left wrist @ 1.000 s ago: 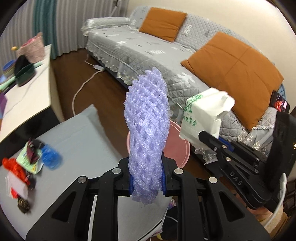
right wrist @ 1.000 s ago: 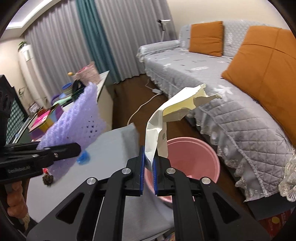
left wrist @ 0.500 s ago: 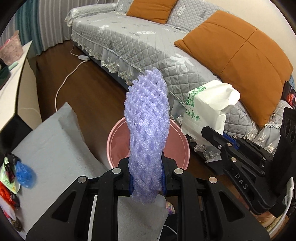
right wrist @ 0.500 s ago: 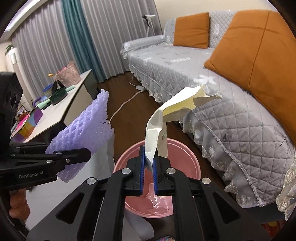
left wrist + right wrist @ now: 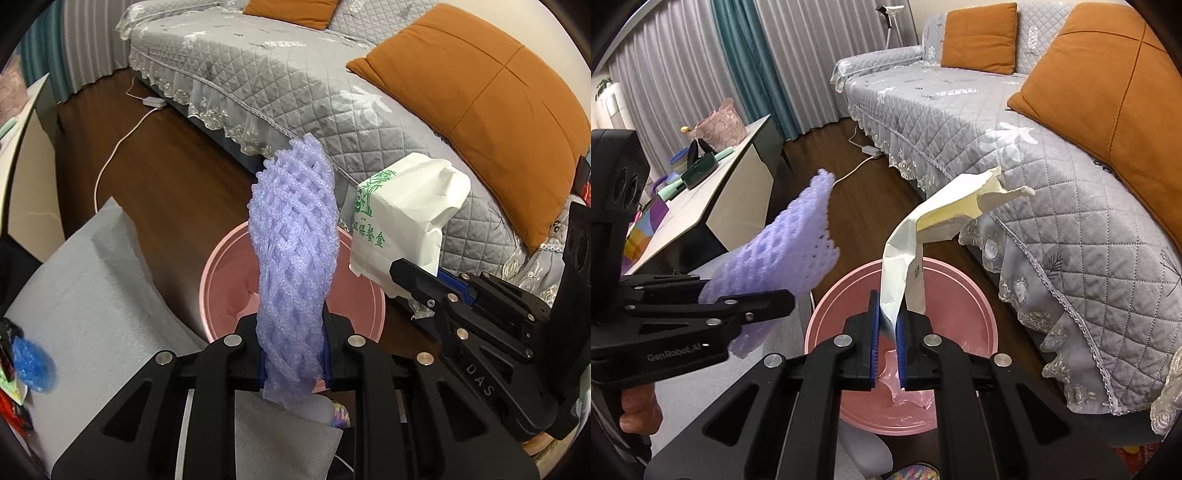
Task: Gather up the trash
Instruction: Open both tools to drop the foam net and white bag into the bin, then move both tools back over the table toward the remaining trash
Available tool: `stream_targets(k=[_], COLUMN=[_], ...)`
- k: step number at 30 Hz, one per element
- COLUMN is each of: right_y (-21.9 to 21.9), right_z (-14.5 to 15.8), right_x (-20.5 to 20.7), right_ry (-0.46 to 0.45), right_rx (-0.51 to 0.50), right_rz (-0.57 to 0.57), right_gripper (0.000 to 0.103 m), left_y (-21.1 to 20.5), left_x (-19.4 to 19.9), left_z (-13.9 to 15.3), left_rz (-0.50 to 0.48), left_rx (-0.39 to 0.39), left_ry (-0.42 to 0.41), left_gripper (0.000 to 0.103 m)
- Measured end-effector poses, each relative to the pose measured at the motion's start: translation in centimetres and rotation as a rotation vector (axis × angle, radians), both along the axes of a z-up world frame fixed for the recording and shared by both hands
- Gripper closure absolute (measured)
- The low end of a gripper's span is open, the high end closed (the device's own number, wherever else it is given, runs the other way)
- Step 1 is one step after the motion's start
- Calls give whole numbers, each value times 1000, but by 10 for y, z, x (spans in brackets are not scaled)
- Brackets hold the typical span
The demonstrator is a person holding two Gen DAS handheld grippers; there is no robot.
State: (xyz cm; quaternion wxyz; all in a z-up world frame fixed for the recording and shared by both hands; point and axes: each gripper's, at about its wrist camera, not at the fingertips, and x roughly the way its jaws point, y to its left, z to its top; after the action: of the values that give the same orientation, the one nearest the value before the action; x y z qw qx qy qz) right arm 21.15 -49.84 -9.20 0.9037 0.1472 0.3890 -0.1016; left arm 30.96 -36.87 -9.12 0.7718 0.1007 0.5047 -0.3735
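- trash: a purple foam net [image 5: 293, 258] is pinched tight in the left gripper [image 5: 293, 365] and sticks up over the pink bin [image 5: 221, 273].
- a white paper bag [image 5: 942, 236] with green print is squeezed in the right gripper [image 5: 888, 354], also above the pink bin.
- the bin stands on the dark floor [image 5: 177, 177] beside the grey sofa [image 5: 295, 74].
- a blue crumpled bit [image 5: 31, 363], maybe a wrapper, lies on the grey table top [image 5: 85, 288].
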Motion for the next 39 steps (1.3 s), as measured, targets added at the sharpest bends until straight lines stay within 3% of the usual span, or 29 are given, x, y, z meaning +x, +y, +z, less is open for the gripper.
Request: stream_targets(k=[8,10,11,13,14,16,19,23,39], right_y=[-1,-2,-2,-3,-5,-8,-9,-8,12], right_z=[-8,-10,-11,-16,-18,-20,-21,-22,6], right_x=[4,6,7,9,10,10,9,10,-4], right_ry=[36,48,54,76,87,94,92,97,33], right_rx=[18,28,36,55,69,86,77,86,74], right_rz=[-2,2,5,-1,-6,-35,-51,-58,-47], right_gripper=[95,94,91,84,70,46,38,25,12], left_y=[-4,-4,-3,0,3,12,23,33,63], left_x=[8,12,15,21,24,29,33,30,2], left_z=[-22,-29,-31,-37,-39,-43,-48,-43,1], left_rz=[17,31,42,58,83,128,178,218,208], left_rx=[29,43,47,39,37,33,58,100,64], left_ry=[37,48,52,81,82,86,86,7,-72], left_gripper=[82,78,74,27,25,24,23,19,19])
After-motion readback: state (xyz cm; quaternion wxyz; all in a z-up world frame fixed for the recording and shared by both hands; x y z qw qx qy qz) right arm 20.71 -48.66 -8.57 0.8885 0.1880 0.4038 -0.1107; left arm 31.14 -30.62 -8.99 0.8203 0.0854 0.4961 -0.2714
